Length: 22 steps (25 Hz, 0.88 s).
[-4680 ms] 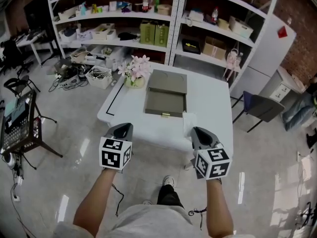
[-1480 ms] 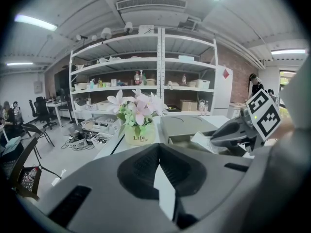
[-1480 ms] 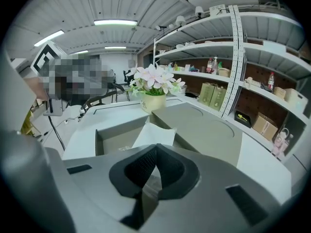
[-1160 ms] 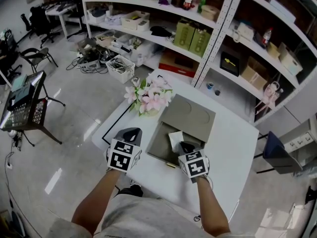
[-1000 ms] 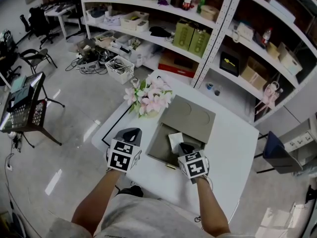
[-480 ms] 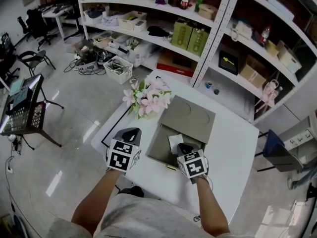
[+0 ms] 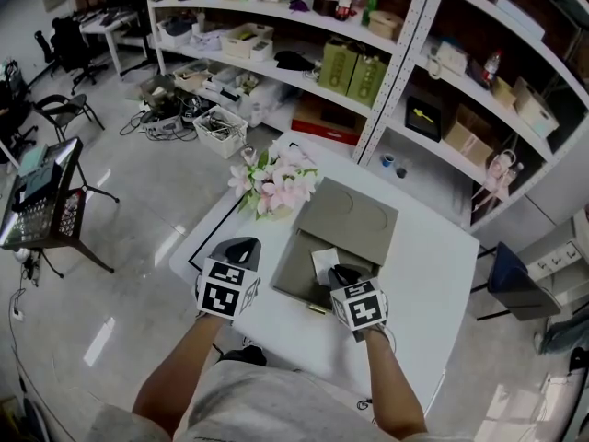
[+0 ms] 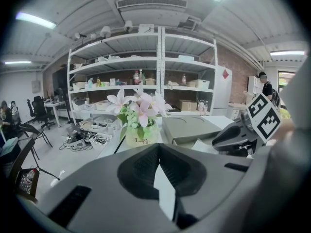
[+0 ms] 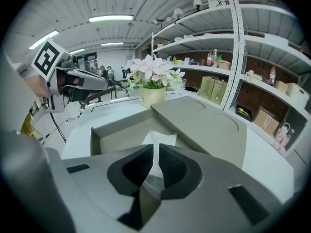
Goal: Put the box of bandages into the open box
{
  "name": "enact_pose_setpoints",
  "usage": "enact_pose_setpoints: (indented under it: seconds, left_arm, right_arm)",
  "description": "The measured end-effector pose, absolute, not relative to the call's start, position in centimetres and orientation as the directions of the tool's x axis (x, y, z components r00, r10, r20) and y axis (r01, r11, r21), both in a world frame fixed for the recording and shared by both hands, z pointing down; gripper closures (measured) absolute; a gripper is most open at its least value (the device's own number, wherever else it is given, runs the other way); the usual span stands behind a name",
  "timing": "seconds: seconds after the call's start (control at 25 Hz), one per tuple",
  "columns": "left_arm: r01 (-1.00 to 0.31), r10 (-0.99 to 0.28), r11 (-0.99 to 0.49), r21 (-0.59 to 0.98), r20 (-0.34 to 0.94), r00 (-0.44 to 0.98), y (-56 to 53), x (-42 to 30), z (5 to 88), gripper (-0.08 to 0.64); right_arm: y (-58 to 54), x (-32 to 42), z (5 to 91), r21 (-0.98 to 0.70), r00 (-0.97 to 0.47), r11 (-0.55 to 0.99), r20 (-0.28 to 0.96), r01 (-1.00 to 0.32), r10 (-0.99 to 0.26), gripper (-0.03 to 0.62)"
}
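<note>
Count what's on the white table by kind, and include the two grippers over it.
open box: 1
box of bandages: 1
pot of flowers: 1
grippers: 2, the left gripper and the right gripper
Total: 5
</note>
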<state>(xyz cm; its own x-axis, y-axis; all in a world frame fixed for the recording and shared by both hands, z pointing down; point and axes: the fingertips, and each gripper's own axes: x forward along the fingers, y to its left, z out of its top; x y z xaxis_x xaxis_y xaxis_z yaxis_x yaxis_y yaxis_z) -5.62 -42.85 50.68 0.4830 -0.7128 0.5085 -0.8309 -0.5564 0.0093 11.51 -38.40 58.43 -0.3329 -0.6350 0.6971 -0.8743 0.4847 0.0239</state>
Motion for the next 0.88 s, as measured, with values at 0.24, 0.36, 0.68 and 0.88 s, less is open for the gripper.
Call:
enact_pose_setpoints:
  seconds: [0.24, 0.36, 0.68, 0.88]
  left_arm:
    - [-0.836, -0.724, -0.549, 0.008, 0.496, 0.480, -42.4, -5.4, 49.8, 0.557]
    - [-0.837, -0.730, -0.547, 0.007, 0.485, 0.481, -42.0, -5.1, 49.3, 0.557]
    - [-0.844, -0.748, -0.537, 0.003, 0.461, 0.477, -40.9, -4.2, 47.8, 0.557]
    - [-0.845, -0.756, -0.535, 0.001, 0.444, 0.480, -40.3, -3.5, 46.8, 0.557]
  right_arm:
    - [-38.0, 12.4, 55.9, -0.015, -0.357, 0.458, 0.648, -0.889, -0.673, 0.551]
    - [-37.8, 13.0, 54.2, -0.030, -0.367, 0.444, 0.614, -0.895, -0.699, 0.552]
    - [-36.7, 15.0, 49.2, -0.043, -0.382, 0.425, 0.525, -0.904, -0.760, 0.554]
    - [-35.8, 16.1, 46.8, -0.046, -0.385, 0.415, 0.478, -0.909, -0.790, 0.557]
